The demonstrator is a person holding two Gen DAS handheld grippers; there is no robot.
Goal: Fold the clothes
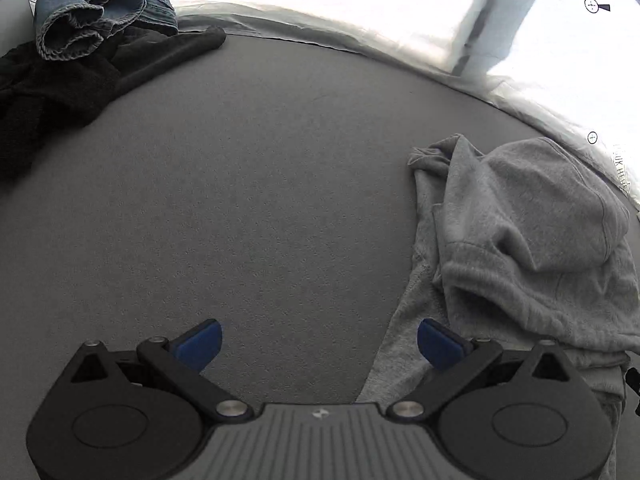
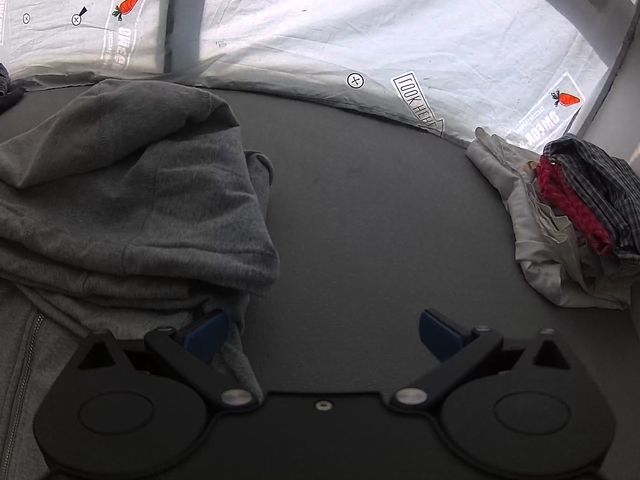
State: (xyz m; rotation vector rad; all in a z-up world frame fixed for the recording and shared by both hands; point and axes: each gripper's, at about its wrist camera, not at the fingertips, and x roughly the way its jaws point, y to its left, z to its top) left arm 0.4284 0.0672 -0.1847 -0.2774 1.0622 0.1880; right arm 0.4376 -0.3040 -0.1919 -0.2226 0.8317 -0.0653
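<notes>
1. Left wrist view: my left gripper (image 1: 319, 340) is spread wide and holds nothing. Its right-hand finger hangs over the edge of the grey zip hoodie (image 1: 532, 240), though I cannot tell if it touches. The hoodie lies bunched at 3 o'clock on the grey desk (image 1: 260, 180), hood flopped over the body, not folded flat. At 10 o'clock a denim garment (image 1: 96, 8) sits on a black garment (image 1: 56, 88), heaped together at the far corner, I judge to keep the middle free for folding.

2. Right wrist view: my right gripper (image 2: 324, 336) is also wide open and grips nothing. Its left-hand finger sits at the hoodie's (image 2: 132, 200) near hem, likely placed to pinch that edge. At 2 o'clock a pile of cream cloth (image 2: 532, 240), a red piece (image 2: 568, 204) and a checked shirt (image 2: 600, 184) is stacked at the desk's edge against the white printed sheet (image 2: 360, 20).
</notes>
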